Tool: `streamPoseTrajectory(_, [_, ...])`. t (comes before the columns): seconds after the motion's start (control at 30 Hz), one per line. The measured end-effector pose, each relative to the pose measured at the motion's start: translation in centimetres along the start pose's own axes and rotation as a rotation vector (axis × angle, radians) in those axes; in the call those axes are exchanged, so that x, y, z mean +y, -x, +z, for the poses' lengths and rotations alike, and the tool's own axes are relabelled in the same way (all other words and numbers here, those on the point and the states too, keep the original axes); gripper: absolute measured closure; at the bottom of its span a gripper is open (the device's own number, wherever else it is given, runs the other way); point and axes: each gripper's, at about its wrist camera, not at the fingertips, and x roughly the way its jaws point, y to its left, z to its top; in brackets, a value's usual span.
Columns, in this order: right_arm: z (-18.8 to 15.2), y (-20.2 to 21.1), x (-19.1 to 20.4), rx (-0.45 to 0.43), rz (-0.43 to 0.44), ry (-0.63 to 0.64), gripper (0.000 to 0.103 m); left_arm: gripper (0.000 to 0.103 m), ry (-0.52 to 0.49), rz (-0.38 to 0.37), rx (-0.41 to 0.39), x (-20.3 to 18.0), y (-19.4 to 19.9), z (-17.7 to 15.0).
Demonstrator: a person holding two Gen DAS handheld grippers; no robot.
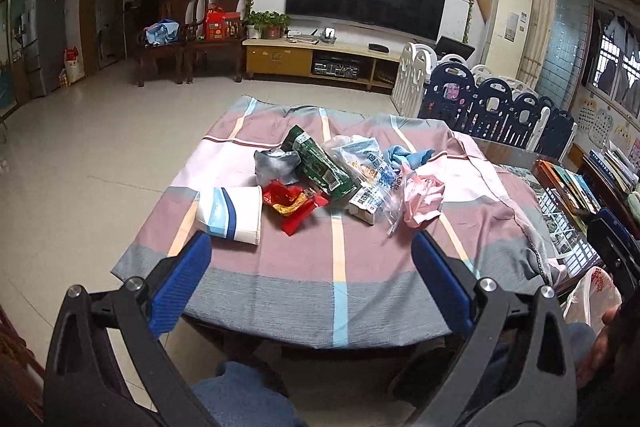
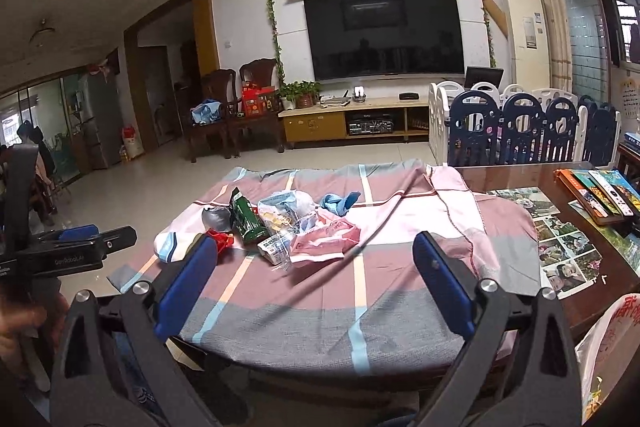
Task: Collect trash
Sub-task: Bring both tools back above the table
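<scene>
Both hand-held grippers, left (image 1: 312, 247) and right (image 2: 316, 251), gape wide, empty, above the trash pile (image 1: 320, 179).

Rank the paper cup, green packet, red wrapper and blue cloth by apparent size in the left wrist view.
1. Paper cup and green packet: look alike in extent, and the cup is nearer the camera, so I won't rank them.
2. Red wrapper.
3. Blue cloth, farthest and partly hidden.

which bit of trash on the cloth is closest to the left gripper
The white paper cup with blue stripes, lying on its side beside the left hand-held gripper; the red wrapper and green packet lie farther off.
</scene>
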Motion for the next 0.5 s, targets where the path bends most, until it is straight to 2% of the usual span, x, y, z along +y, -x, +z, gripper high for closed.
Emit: streamPoseTrajectory(0.5, [-0.08, 0.01, -0.34, 0.003, 0.000, -0.011, 0.007, 0.003, -0.006, 0.002, -0.001, -0.11, 0.07, -0.08])
